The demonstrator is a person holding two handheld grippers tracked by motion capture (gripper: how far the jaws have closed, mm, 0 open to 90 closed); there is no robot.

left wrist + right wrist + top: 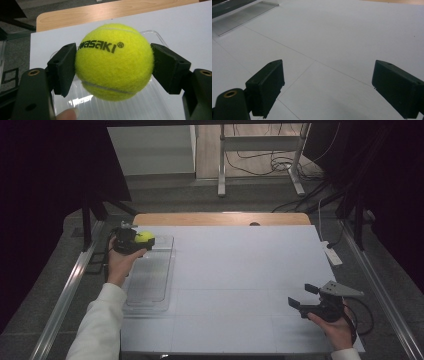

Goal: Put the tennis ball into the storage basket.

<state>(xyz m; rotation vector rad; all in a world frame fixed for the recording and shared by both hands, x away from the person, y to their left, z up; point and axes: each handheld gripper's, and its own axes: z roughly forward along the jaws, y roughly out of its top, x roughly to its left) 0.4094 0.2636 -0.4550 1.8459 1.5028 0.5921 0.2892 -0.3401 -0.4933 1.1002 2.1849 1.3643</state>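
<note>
A yellow tennis ball (113,61) with black lettering is clamped between the two black pads of my left gripper (113,67). In the high view the left gripper (139,240) holds the tennis ball (144,237) above the far end of a clear plastic tray (150,280) at the table's left side. My right gripper (303,296) rests low near the table's front right, its jaws wide apart with nothing between them. In the right gripper view the right gripper (327,87) looks along bare white table (332,37).
The white table top (240,270) has a wooden strip (220,218) along its far edge. The clear tray (242,15) lies far off in the right gripper view. A white power strip (332,253) sits at the table's right edge. Metal rails run down both sides.
</note>
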